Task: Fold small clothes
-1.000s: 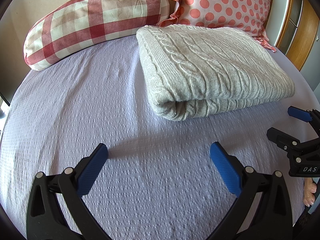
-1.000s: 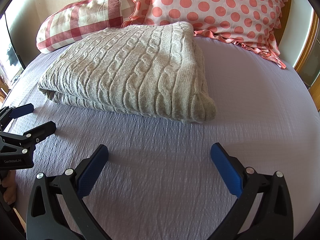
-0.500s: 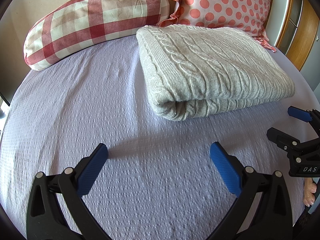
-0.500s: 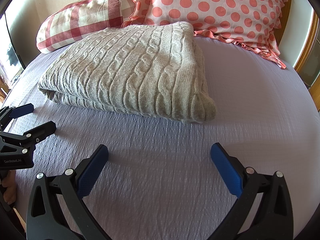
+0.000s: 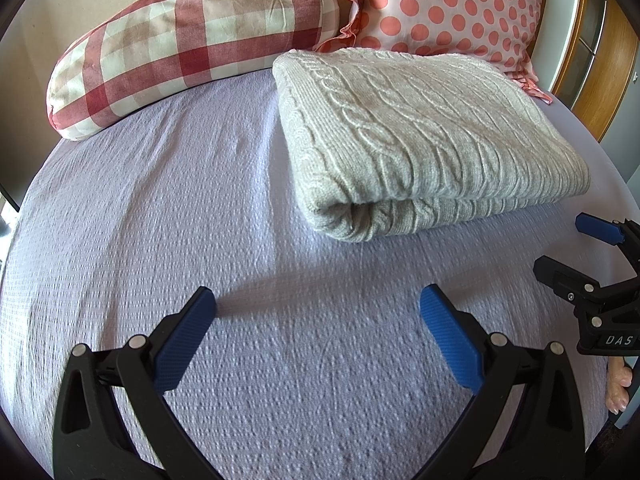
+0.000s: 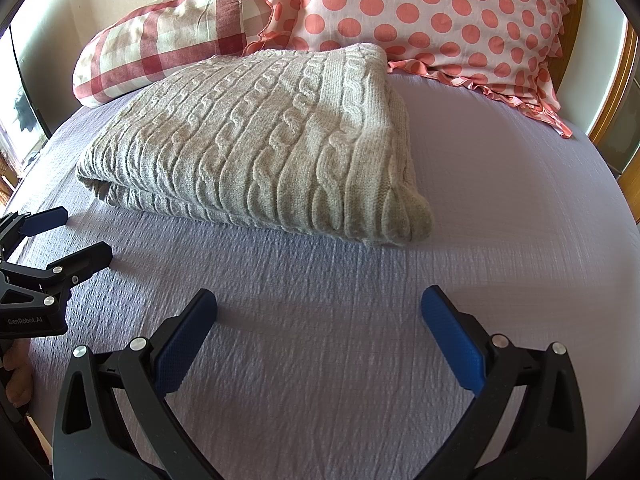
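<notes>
A folded grey cable-knit sweater (image 5: 424, 140) lies on a lilac bedspread (image 5: 180, 208), its far edge touching a polka-dot pillow (image 5: 448, 4) and near a checked pillow (image 5: 188, 48). The left gripper (image 5: 316, 312) and right gripper (image 6: 318, 312) hover just short of the sweater, side by side, fingers spread wide and holding nothing.

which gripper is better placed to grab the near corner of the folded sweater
Left, marginally. The left gripper is open with the sweater and its rolled near corner almost straight ahead. The right gripper, also open, has the sweater's other corner ahead too, so the margin is slight.
</notes>
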`<state>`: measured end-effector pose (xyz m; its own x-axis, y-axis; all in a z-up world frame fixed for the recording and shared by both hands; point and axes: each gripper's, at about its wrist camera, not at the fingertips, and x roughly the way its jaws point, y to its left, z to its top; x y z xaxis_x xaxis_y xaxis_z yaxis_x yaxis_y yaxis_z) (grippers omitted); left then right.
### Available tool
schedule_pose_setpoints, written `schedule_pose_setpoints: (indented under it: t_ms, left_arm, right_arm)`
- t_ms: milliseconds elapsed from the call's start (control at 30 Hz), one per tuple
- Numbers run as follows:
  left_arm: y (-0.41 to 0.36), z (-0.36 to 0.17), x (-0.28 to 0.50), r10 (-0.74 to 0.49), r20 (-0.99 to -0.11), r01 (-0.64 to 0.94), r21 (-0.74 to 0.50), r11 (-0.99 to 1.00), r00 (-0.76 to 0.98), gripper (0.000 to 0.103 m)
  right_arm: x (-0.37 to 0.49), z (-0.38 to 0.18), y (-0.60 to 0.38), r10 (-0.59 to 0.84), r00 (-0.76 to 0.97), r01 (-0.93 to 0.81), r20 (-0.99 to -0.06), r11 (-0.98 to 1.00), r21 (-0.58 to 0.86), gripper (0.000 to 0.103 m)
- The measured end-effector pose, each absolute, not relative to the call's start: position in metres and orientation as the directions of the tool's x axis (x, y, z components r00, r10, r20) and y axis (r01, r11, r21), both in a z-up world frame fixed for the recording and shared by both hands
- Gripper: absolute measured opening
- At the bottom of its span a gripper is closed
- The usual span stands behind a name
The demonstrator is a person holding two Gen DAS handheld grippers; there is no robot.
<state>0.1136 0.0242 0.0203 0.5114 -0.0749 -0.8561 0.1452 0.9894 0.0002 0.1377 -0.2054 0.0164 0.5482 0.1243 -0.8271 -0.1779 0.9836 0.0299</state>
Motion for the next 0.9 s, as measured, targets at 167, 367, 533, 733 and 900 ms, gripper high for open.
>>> schedule_pose_setpoints:
  t_ms: [167, 367, 533, 733, 900]
  left_arm:
    - [0.025, 0.020, 0.117, -0.077, -0.869, 0.150, -0.003, 0.989, 0.489, 0.101]
    - [0.026, 0.019, 0.124, -0.076, -0.893, 0.159, -0.005, 0.987, 0.443, 0.101]
    - [0.025, 0.019, 0.128, -0.076, -0.903, 0.166, -0.005, 0.986, 0.424, 0.101]
    - [0.024, 0.019, 0.127, -0.073, -0.904, 0.164, -0.004, 0.987, 0.422, 0.101]
    - [0.024, 0.019, 0.128, -0.074, -0.903, 0.164, -0.004, 0.986, 0.424, 0.101]
  right_arm:
    - [0.138, 0.016, -0.205, 0.124, 0.548, -0.178, -0.827, 0.984, 0.030, 0.102]
    - [0.137, 0.017, -0.205, 0.124, 0.548, -0.177, -0.827, 0.984, 0.030, 0.102]
    - [0.137, 0.017, -0.205, 0.124, 0.548, -0.177, -0.827, 0.984, 0.030, 0.102]
    - [0.137, 0.016, -0.205, 0.124, 0.549, -0.177, -0.827, 0.984, 0.030, 0.102]
    - [0.137, 0.016, -0.205, 0.124, 0.549, -0.177, -0.827, 0.984, 0.030, 0.102]
